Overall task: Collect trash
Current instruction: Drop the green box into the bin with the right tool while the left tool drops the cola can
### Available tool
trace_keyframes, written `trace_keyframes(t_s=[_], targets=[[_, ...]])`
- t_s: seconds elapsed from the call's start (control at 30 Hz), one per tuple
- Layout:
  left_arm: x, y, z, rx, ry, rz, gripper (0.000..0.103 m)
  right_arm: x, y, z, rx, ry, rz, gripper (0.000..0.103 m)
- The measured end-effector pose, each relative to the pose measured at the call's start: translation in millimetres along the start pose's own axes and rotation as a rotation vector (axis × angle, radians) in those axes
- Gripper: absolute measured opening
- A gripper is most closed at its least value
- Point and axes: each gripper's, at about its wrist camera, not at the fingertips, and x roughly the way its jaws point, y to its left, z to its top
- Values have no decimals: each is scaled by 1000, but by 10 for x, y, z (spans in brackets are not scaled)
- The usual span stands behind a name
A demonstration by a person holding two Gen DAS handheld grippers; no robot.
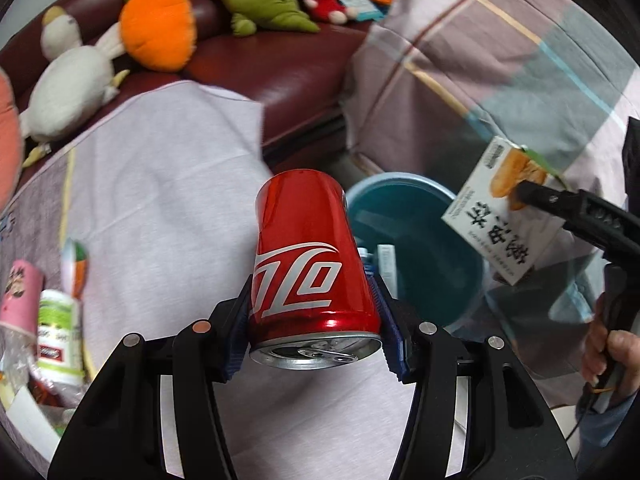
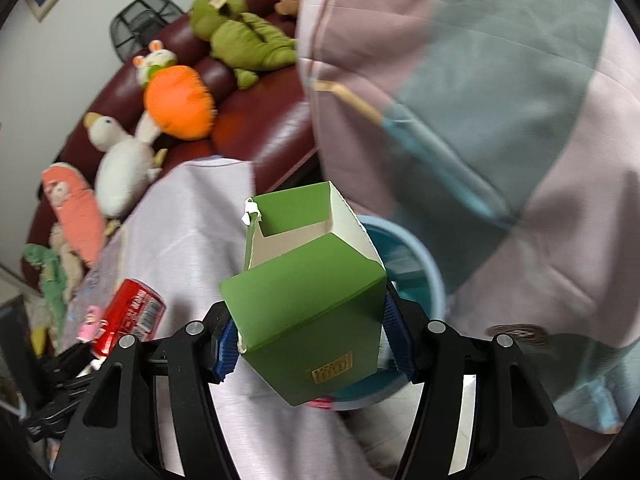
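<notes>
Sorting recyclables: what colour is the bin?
Teal inside with a lighter blue rim; the bin shows best in the left wrist view.

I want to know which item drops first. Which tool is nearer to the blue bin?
Right. The right tool holds the green box over the blue bin; the left tool with the red can is beside it.

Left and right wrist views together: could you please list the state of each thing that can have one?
Left gripper: shut on the red can.
Red can: held, opened top toward the camera, tab lifted.
Right gripper: shut on the green carton.
Green carton: held, far end torn open, inside looks empty.
Blue bin: open, some trash already inside.
</notes>
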Motion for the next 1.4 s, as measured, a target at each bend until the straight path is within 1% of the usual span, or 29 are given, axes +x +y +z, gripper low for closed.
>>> trace_keyframes(t_s=[0.13,0.2,0.23,0.3,0.4,0.5,0.57,0.63,0.73,1.03,1.13,1.23,1.4], targets=[[144,-197,67,25,22,-22,56,93,-107,29,1,-4,-54,59],[217,-268,95,33,34,-34,56,130,-150,32,0,-7,-61,60],[252,-295,108,36,40,-40,56,159,-166,36,4,-3,-55,62],[325,-344,128,41,50,-51,56,216,-169,34,-4,0,-52,63],[422,-395,134,48,62,-57,56,299,-112,19,-23,15,-24,63],[470,-360,128,32,69,-60,56,337,-50,37,-39,12,0,63],[487,-319,127,19,72,-58,56,398,-39,60,-24,35,44,68],[509,-286,128,10,75,-57,56,415,-42,77,-19,32,42,68],[549,-293,137,10,82,-58,56,405,-93,105,6,28,48,68],[635,-352,123,10,93,-68,56,332,-213,85,17,27,5,69],[622,-362,125,15,89,-67,56,309,-240,88,24,24,-5,73],[617,-370,115,18,89,-67,56,271,-258,85,29,18,-11,74],[619,-489,91,42,99,-97,56,171,-307,89,39,2,-21,74]])
